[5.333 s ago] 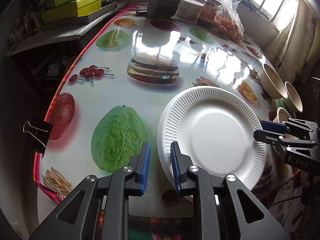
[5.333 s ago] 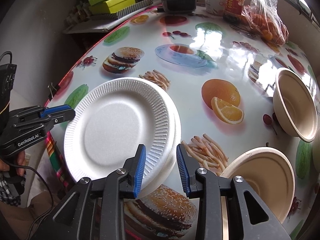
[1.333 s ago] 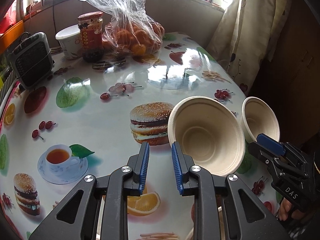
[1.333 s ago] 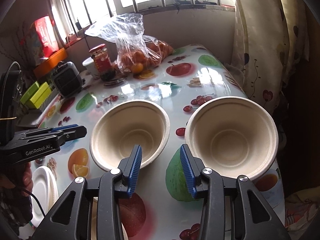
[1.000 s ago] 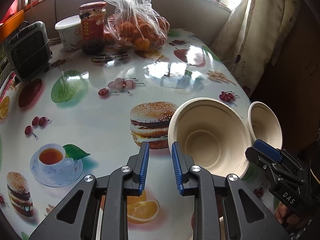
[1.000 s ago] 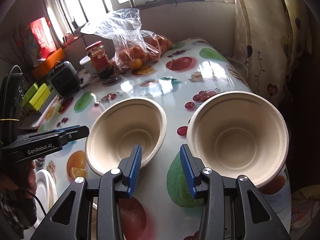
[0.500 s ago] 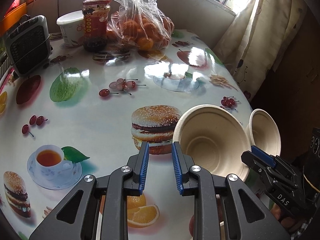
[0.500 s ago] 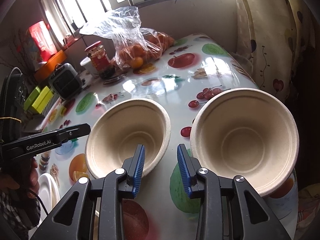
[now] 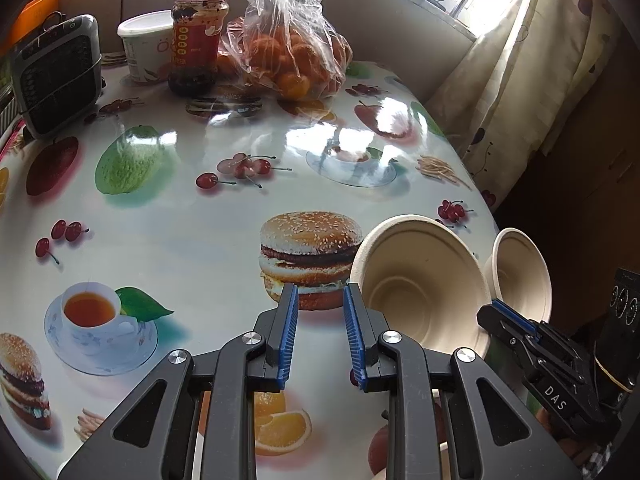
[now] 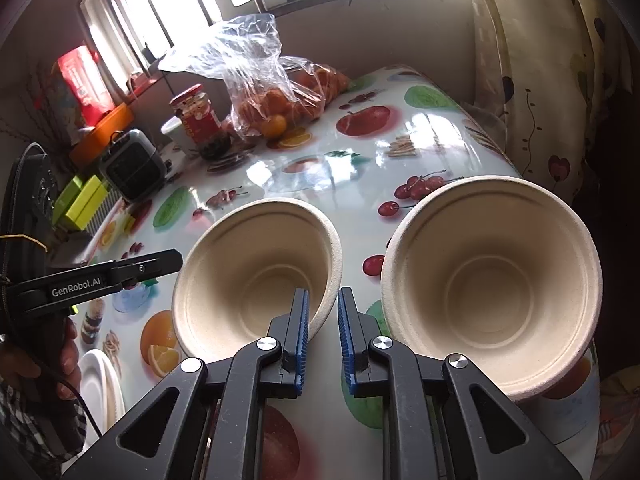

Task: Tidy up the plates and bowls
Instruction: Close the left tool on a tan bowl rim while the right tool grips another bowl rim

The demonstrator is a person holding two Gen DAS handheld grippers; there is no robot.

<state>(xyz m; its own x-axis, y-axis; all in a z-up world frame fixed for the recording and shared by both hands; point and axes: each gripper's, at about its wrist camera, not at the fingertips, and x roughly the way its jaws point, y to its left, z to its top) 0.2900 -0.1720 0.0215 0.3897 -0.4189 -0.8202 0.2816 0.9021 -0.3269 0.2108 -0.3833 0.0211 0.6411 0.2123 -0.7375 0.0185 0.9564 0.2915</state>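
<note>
A: Closing in now, the right gripper (image 10: 322, 320) has its jaws nearly pressed together on the near rim of the left bowl (image 10: 256, 276), one blue pad inside the wall, one outside

B: And the second bowl (image 10: 492, 280)?

A: Just beside it on the table (image 10: 420, 144), to the right of that gripper, rims apart. Any nesting move goes sideways, rightward

B: The left gripper (image 9: 320, 340)?

A: Hovering over the printed burger, jaws slightly spread, nothing between them. It's left of both bowls, so the right hand is plainly nearer. White plates (image 10: 104, 384) sit stacked at the near left edge
</note>
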